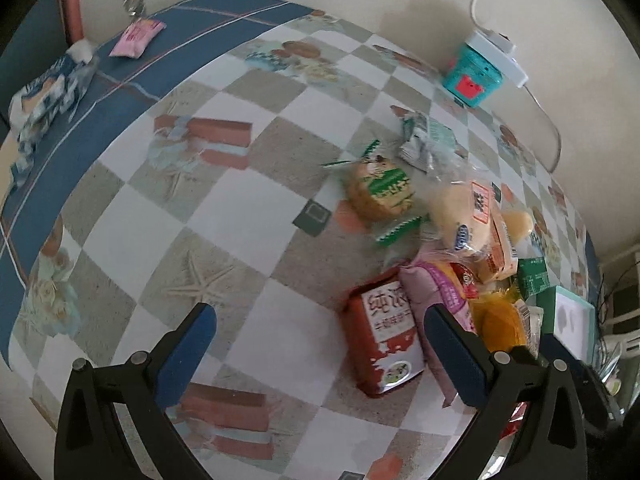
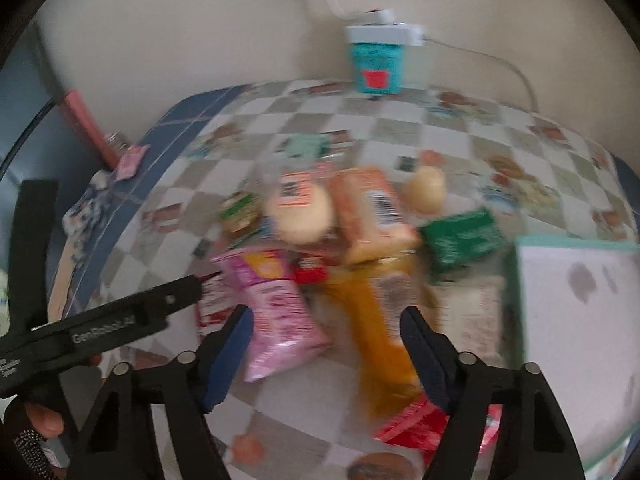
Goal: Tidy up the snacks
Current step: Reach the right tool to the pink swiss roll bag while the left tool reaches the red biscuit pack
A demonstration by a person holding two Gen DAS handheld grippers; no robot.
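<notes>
A heap of snacks lies on the checked tablecloth (image 1: 280, 144). In the left wrist view my left gripper (image 1: 320, 320) hangs open over the cloth, with a red carton (image 1: 384, 344) lying just inside its right finger and a pink packet (image 1: 432, 292) beside that. Behind them are a green-wrapped round cookie (image 1: 380, 192) and a bagged bun (image 1: 464, 216). The right wrist view is blurred. There my right gripper (image 2: 326, 332) stands open above the pink packet (image 2: 276, 312) and a yellow packet (image 2: 380, 320), its pads not pressing either. The left gripper (image 2: 202, 280) reaches in from the left.
A white box with a teal rim (image 2: 580, 320) stands at the right of the heap, next to a green box (image 2: 460, 240). A teal tin (image 1: 474, 72) with a cable sits by the wall. A pink sachet (image 1: 136, 38) and a tissue pack (image 1: 48, 92) lie far left.
</notes>
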